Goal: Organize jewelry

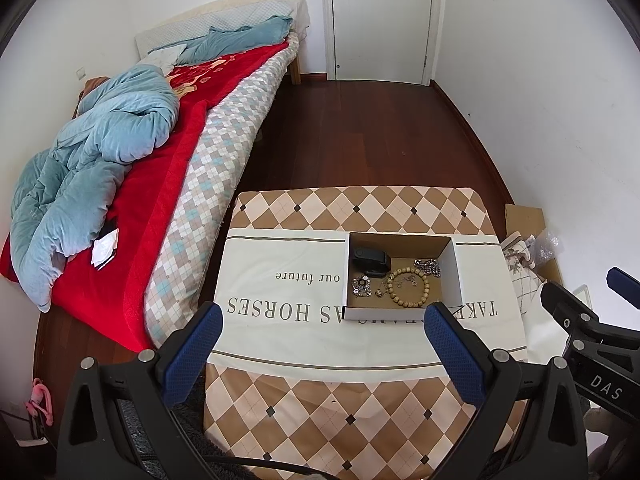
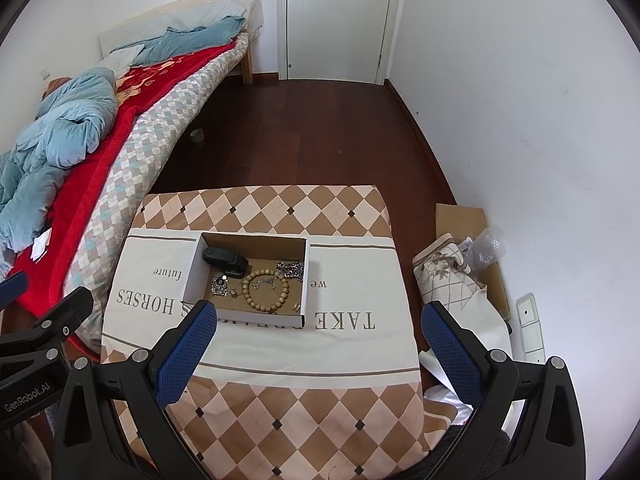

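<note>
An open white cardboard box [image 1: 454,276] [image 2: 193,271] sits on a table covered with a checked, lettered cloth [image 1: 304,396] [image 2: 352,340]. Inside lie a wooden bead bracelet [image 1: 412,287] [image 2: 267,291], a black fitness band [image 1: 370,258] [image 2: 224,259], a silver chain [image 1: 428,267] [image 2: 292,269] and a small silver charm piece [image 1: 362,285] [image 2: 219,283]. My left gripper [image 1: 324,320] hangs open above the table's near side, just short of the box. My right gripper [image 2: 318,320] is also open, nothing between its blue pads, near the box's front edge.
A bed [image 1: 224,148] with a red blanket and a blue quilt [image 1: 100,152] runs along the left. Dark wood floor [image 2: 304,132] leads to a closed white door [image 2: 340,20]. Cardboard, a folded cloth and bubble wrap [image 2: 464,272] lie on the floor to the right of the table.
</note>
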{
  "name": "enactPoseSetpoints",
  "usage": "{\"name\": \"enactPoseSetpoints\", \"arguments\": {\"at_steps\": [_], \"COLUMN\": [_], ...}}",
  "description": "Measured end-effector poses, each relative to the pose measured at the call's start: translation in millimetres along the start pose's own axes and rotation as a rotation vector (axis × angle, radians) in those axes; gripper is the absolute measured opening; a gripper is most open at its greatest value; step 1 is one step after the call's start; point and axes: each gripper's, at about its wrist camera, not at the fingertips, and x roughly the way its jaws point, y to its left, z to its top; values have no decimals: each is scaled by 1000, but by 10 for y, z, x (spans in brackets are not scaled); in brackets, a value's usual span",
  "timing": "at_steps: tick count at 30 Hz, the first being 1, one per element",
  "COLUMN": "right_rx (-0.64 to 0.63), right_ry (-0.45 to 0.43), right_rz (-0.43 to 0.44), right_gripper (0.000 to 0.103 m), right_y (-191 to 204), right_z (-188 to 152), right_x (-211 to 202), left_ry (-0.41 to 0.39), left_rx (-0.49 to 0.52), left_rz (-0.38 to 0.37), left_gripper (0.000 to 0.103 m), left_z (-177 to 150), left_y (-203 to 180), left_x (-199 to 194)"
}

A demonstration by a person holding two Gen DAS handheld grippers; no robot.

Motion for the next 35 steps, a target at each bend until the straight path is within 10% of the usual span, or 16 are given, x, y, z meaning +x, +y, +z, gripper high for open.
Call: {"name": "enactPoseSetpoints", "arguments": {"at_steps": [35], "right_rx": [0], "right_ry": [-12], "right_rz": [13], "right_gripper": [103], "right_y": [-38], "right_z": [71], "right_x": [-77], "left_ry": [-17], "left_rx": [13], "left_rz": [-3], "left_gripper": [103], "left_z": [29], "left_y": [-37], "left_x": [-114]}}
